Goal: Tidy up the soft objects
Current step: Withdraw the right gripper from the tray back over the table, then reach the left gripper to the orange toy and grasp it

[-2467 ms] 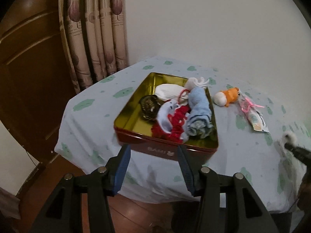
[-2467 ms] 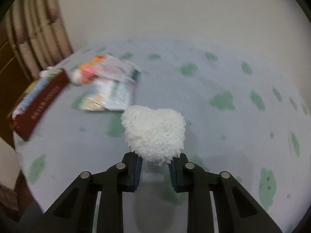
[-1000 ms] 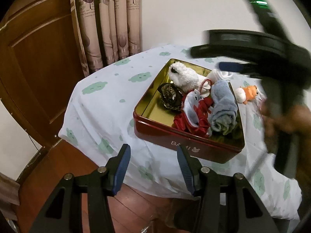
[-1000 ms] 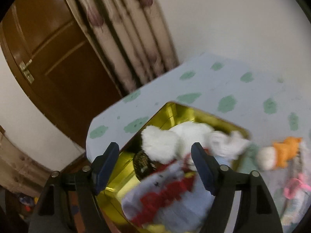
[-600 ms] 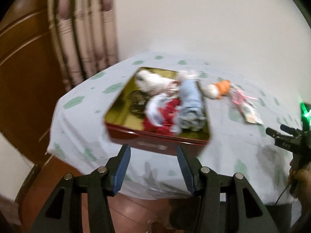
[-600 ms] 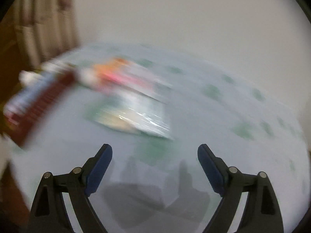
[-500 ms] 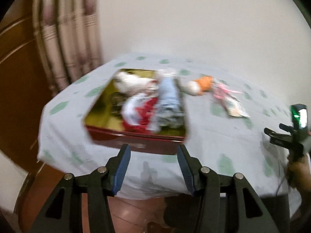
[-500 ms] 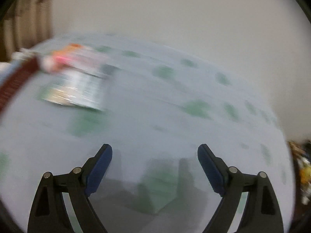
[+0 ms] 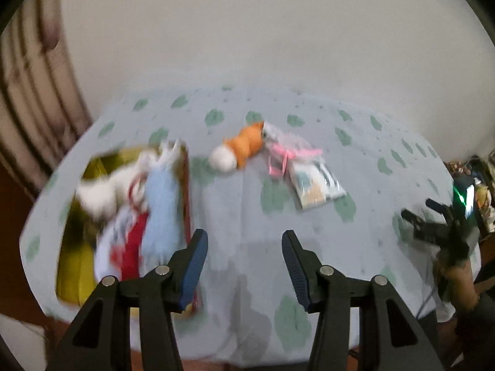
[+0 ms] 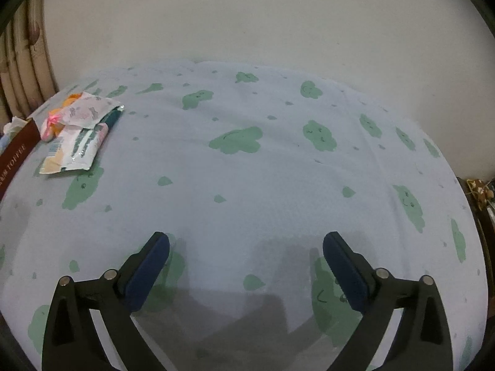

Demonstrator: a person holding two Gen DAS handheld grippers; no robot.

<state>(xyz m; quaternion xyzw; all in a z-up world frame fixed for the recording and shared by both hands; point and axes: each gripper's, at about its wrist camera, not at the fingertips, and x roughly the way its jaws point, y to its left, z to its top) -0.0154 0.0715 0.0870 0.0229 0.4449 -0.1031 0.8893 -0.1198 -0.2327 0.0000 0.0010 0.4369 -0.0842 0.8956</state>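
A red tin with a gold inside sits at the table's left and holds a white plush, a blue towel and a red-and-white sock. An orange-and-white plush toy lies on the cloth to the tin's right. My left gripper hovers open and empty over the cloth beside the tin. My right gripper is over bare cloth far to the right, its jaws opening with nothing between them. It also shows in the left wrist view as the right gripper, held by a hand.
Plastic packets with a pink ribbon lie right of the orange toy; the same packets sit beside the tin's red wall. A green-cloud tablecloth covers the round table. Curtain at the left, wall behind, clutter past the right edge.
The right gripper left the white plush in the tin, swung right over bare cloth and spread its jaws wider. The left gripper swung right, so the tin slid to the view's left.
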